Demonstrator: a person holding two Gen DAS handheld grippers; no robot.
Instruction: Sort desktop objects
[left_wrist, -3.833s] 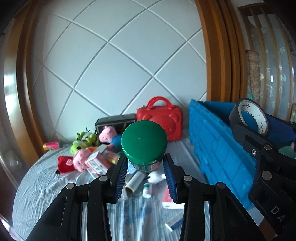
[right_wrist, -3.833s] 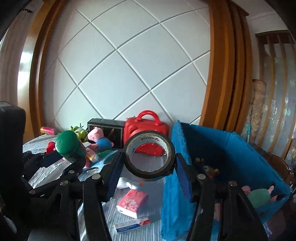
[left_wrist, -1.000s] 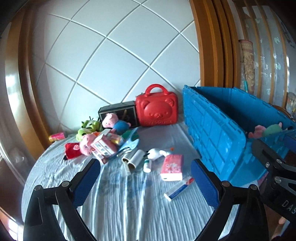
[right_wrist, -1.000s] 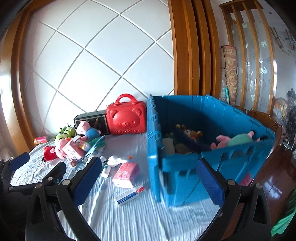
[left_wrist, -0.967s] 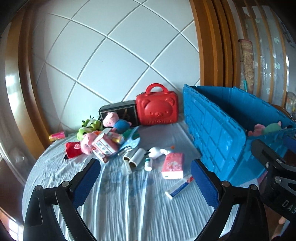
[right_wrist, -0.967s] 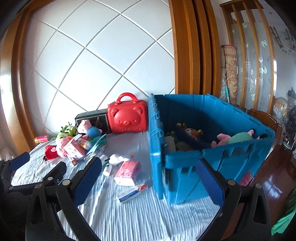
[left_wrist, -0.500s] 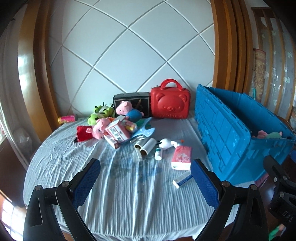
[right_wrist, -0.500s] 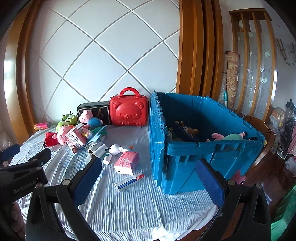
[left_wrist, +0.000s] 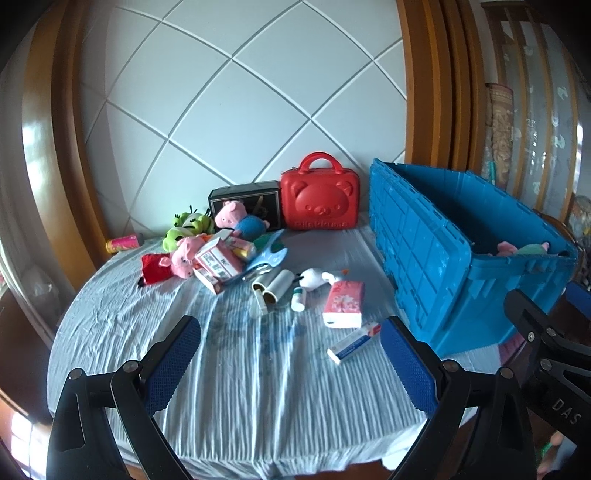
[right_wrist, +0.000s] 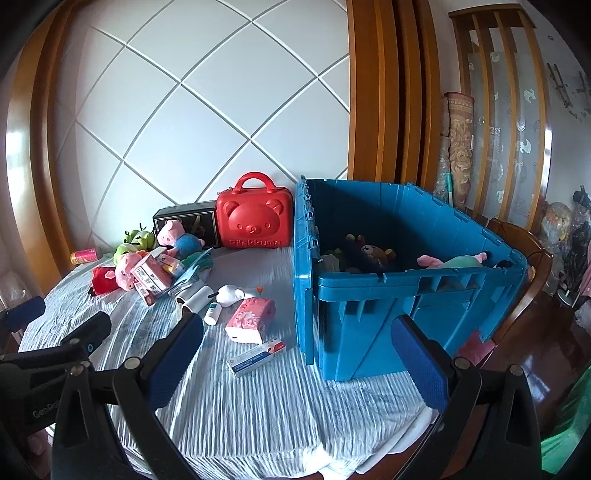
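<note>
**A:** Both grippers dropped the green jar and tape roll from earlier and pulled back; left gripper (left_wrist: 290, 360) and right gripper (right_wrist: 297, 356) gape wide, empty.

**B:** yep, blue crate (right_wrist: 369, 295) sits right, 2 plush pigs, tissue pack (right_wrist: 251, 319) and toothpaste box (right_wrist: 256, 357) lie ahead on the tablecloth (left_wrist: 258, 387), nothing blocking.

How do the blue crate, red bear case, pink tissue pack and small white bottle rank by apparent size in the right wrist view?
1. blue crate
2. red bear case
3. pink tissue pack
4. small white bottle
</note>
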